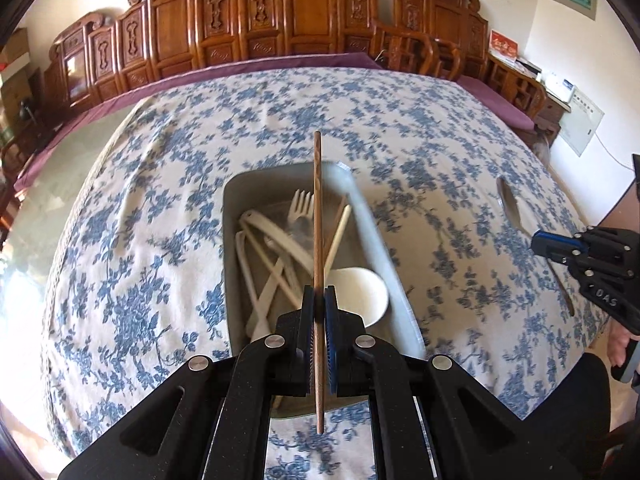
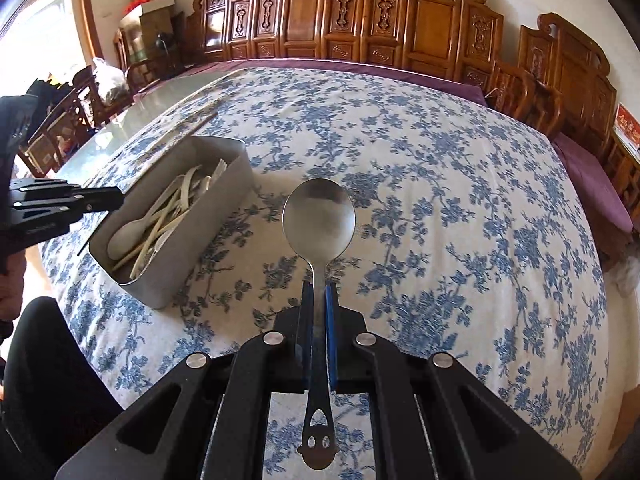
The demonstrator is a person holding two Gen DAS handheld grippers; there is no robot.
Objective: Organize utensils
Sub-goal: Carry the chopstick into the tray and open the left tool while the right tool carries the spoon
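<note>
Left gripper (image 1: pixel 319 300) clamped on brown wooden chopstick (image 1: pixel 317 216), held lengthwise over grey bin (image 1: pixel 232 216) at frame centre; bin holds cream plastic forks, spoons etc. Right gripper (image 2: pixel 319 296) clenched on steel spoon (image 2: pixel 319 216), smiley cutout at handle end, bowl forward, above floral cloth (image 2: pixel 460 200); bin sits center-left. Step: mid-carry, both utensils going to bin. Next prob needs lowering chopstick, then letting go.

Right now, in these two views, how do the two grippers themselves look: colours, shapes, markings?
Both the left gripper and the right gripper are matte black plastic, with angular linkage arms, triangular cut-outs and round silver pins. The fingers carry blue ribbed pads. White embossed letters mark the right gripper's side in the left wrist view. No cables show.
</note>
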